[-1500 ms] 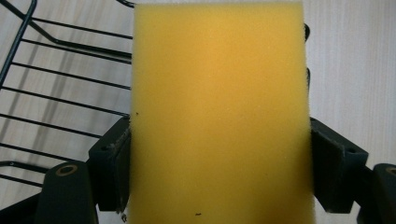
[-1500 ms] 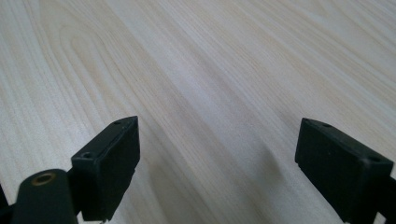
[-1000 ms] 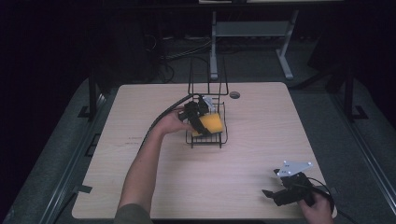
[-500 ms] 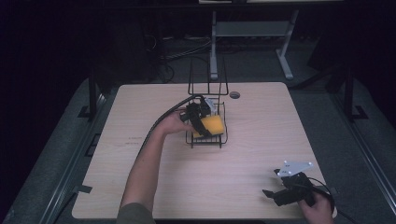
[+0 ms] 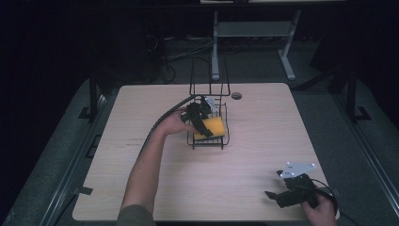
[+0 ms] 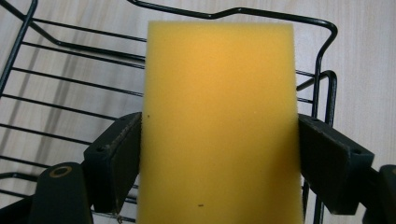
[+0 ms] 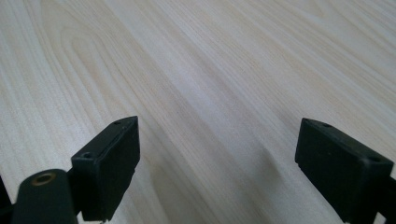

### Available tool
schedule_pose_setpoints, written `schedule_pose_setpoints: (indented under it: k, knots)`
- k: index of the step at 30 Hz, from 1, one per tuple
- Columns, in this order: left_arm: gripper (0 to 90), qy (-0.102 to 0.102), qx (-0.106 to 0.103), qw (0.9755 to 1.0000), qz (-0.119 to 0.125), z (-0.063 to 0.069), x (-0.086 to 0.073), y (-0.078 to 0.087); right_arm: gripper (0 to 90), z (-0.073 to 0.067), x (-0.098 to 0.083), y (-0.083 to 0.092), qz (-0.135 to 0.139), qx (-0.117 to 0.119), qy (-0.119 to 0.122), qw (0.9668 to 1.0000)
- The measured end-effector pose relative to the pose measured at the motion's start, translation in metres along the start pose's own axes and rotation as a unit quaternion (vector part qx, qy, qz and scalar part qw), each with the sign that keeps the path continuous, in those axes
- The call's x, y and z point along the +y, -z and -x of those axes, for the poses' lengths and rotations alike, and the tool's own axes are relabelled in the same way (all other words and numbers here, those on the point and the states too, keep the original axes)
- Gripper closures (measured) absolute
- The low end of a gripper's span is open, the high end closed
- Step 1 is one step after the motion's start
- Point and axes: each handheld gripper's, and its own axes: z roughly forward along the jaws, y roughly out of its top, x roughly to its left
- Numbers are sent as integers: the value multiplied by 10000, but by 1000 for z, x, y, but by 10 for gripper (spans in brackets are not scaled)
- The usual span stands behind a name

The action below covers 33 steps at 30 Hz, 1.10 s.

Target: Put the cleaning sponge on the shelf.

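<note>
Left tongs clamp sponge sides above rack.

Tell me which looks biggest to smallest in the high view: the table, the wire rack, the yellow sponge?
1. Table, by far the largest.
2. Wire rack.
3. Yellow sponge, which the left gripper holds inside the rack.

No readable text, no labels, no brand marks, no numbers on anything in view
</note>
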Motion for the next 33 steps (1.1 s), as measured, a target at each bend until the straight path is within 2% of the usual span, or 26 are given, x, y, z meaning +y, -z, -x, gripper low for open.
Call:
schedule_pose_setpoints:
  k: [21,27,33]
  knots:
    - [211,-43,144,9996,225,1,-1,17,137,-2,0,-1,-11,18,-6,10000]
    - [211,-71,136,9997,188,7,0,21,137,-2,1,0,-27,9,-11,10000]
    - [219,-133,215,9993,279,15,-2,24,137,-3,2,0,-27,44,-20,10000]
